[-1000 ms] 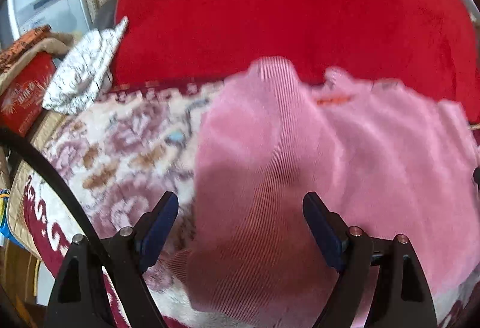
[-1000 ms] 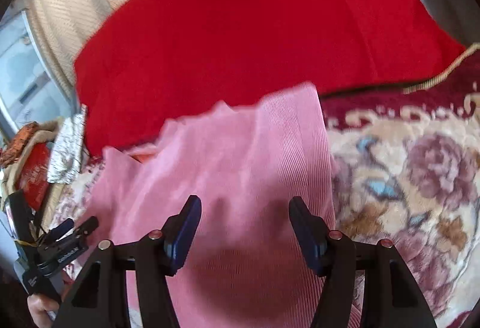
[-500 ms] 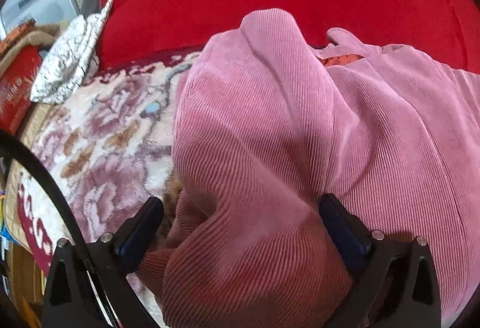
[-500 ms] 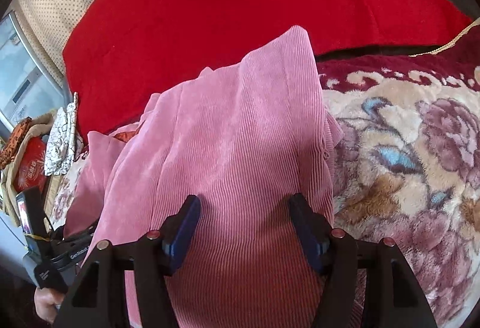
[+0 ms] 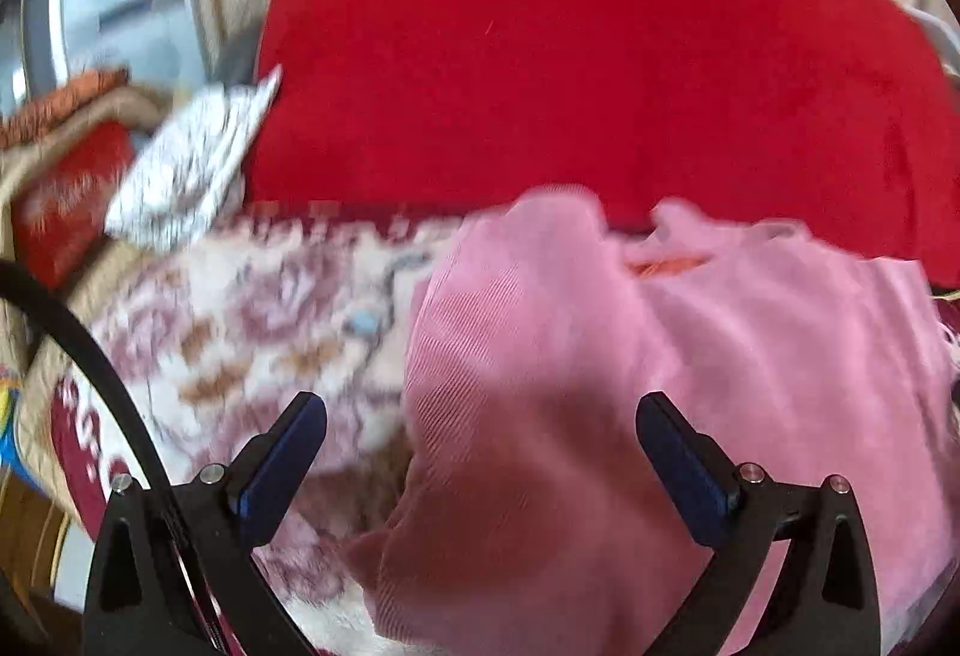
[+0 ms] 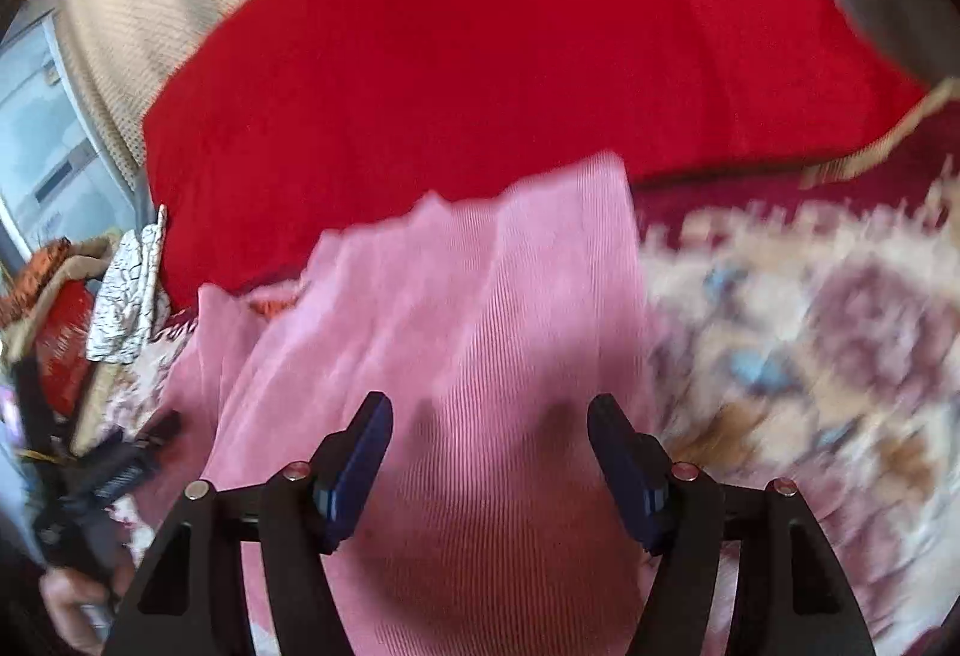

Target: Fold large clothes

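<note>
A: Bright daylight, strongest from the window (image 5: 120, 14) far left of the gripper; colours saturated.
B: Sharpness?
A: Motion blur smears both views; only the fingers (image 6: 360, 464) stay crisp. Shadows darken the pink cloth (image 6: 480, 356) just ahead. Edges bend into black corners.

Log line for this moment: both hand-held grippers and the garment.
left hand-held gripper: open, empty | right hand-held gripper: jaws opening, above pink garment, not gripping | garment: on floral blanket
</note>
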Motion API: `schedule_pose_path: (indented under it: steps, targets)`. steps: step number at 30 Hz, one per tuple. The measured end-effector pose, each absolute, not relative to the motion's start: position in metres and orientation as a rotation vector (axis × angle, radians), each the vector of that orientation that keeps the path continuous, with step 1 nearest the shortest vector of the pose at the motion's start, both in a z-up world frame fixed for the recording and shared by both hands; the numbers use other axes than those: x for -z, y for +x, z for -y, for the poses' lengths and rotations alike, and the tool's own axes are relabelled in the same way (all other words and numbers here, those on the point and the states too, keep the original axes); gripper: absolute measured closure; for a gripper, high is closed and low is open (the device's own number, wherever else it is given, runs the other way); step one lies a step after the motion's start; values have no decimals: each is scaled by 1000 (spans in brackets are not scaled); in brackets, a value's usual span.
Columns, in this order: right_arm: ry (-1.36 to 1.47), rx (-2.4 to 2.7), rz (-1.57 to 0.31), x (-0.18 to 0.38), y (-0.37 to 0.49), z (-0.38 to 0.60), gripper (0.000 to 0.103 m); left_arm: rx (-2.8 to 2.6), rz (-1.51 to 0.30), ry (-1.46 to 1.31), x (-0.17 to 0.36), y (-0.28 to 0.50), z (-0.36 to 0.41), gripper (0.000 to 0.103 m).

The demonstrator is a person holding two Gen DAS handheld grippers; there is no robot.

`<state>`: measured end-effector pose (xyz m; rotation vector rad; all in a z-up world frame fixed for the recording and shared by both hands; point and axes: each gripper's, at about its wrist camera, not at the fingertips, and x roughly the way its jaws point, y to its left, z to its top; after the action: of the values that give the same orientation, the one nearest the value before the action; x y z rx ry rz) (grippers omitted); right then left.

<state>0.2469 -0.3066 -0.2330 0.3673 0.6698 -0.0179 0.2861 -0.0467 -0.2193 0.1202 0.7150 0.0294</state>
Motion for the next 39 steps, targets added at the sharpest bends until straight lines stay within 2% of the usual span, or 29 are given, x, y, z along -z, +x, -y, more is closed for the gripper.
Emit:
schedule_pose_path:
  steps: [3,6,8,10,17,21,24,29,35,39]
  targets:
    - [349,41,-633,226,242,308,32,51,-777,164,231,285,64,1]
    - [388,71,-745,244,257,315,32,78,-913,225,261,294,81,0]
    - [433,74,-873,268,272,320,32,85,-921,191,261,297,76,0]
    - [453,81,-851,266,271,323,30,85,-936,172,259,301,71,0]
    - [420,82,-681,232,255,322,30,56,-735,142,220,290,60,1]
    - [405,30,-683,230,260,311,30,49,-874,111,244,313,53,1]
    - [369,14,-823,253,275,297,30,27,-1021,130,274,321,54,0]
    - [355,14,-803,251,271,295,29,15,-966,136,261,315,55,0]
    - [397,24,-683,234,251,306,29,-8,-771,101,223,299,48,0]
    - [445,51,-737,244,262,316,29,90,-822,104,234,303,57,0]
